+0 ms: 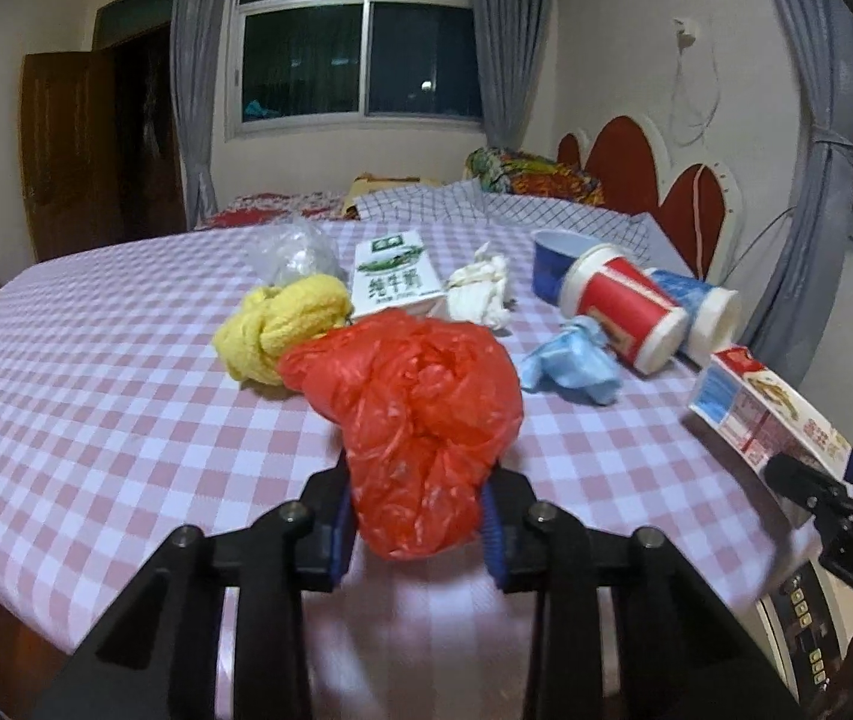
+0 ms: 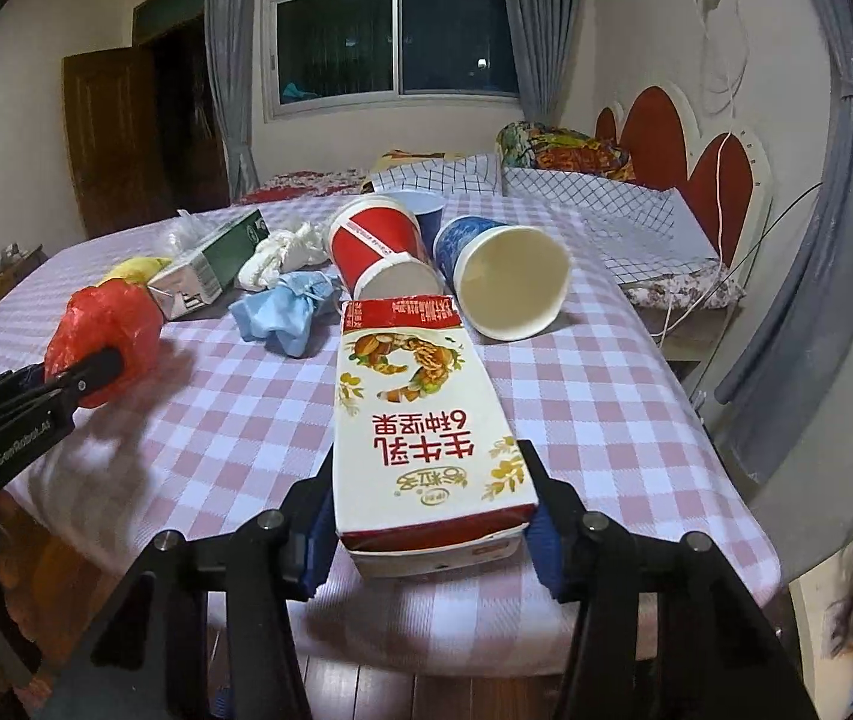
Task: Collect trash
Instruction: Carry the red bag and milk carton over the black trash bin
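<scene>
Left wrist view: left gripper [image 1: 417, 510] has its jaws closed on a crumpled red plastic bag [image 1: 414, 414], held over the near edge of the pink-checked cloth surface [image 1: 96, 372]. Right gripper [image 2: 429, 531] has its jaws clamped on a white-and-red milk carton [image 2: 420, 420], also near the edge. Two items picked, none binned; no bin visible. Left on the surface: yellow knotted cloth [image 1: 285, 327], green-white carton [image 1: 393, 273], white tissue wad [image 1: 480, 291], blue crumpled glove [image 1: 570, 366], red paper cup [image 1: 624, 312], two blue cups [image 2: 498, 276], clear bag [image 1: 291, 252].
</scene>
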Demonstrator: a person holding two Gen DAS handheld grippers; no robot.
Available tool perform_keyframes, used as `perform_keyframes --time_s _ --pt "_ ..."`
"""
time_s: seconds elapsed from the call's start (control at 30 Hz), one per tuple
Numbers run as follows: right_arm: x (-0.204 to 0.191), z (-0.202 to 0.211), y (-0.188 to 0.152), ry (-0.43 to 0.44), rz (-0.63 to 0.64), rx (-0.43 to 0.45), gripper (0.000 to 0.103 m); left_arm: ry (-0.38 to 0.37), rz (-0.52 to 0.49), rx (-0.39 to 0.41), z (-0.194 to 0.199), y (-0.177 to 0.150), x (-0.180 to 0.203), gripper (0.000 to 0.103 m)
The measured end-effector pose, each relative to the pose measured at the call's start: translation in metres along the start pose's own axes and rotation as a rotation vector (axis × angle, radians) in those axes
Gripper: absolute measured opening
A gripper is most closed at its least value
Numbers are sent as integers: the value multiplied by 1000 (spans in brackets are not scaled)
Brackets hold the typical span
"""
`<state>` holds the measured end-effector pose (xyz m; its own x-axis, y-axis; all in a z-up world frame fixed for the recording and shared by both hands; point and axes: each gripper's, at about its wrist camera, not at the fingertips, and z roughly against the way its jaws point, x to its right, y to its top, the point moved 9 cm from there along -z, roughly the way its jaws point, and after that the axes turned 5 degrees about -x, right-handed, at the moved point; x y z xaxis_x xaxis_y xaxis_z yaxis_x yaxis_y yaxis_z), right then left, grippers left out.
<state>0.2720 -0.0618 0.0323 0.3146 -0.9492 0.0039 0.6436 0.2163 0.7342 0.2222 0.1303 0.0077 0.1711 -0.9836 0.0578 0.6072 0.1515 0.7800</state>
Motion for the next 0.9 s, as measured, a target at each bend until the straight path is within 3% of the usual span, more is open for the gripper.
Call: perform_keyframes --time_s 0.2,0.47,0.9 --pt "15 29 -8 -38 -6 30 55 -54 -50 5 25 -11 29 34" --pt "53 71 -22 -108 -35 72 55 -136 -132 7 38 -16 99 34" --pt "158 118 -76 -243 -171 62 55 -312 -292 -8 51 -40 230 33"
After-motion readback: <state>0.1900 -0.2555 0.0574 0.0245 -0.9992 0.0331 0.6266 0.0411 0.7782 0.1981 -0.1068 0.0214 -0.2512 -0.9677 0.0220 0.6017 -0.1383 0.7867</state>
